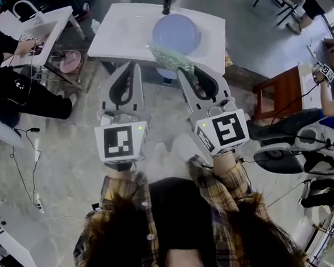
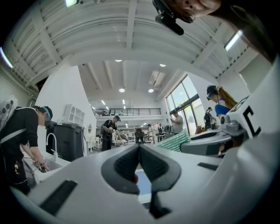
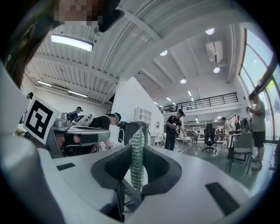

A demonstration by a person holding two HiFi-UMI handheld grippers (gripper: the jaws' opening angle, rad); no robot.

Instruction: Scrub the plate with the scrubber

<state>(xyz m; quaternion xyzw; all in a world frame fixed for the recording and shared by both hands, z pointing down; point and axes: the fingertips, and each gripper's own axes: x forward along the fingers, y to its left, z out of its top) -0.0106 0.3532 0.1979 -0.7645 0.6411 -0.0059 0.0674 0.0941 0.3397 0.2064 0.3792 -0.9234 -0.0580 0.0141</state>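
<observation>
Right gripper [image 3: 138, 162] clamped on the scrubber [image 3: 137, 154]; it sits edge-on between the ribbed dark pads and sticks out past the tips. In head view the scrubber [image 1: 170, 59] fans out ahead of the right gripper [image 1: 186, 75], long axis running forward and left from the tips, over the front edge of the white sink counter [image 1: 120, 32]. It's a thin, flat green mesh pad, slightly glittery. Plate [image 1: 175, 33] lies just beyond the scrubber's far end: round, smooth, pale blue, flat in the basin; can't tell if they touch. Left gripper [image 1: 134, 69] sits alongside to the left, jaws fully together, nothing in them, tips at the counter's front edge.
</observation>
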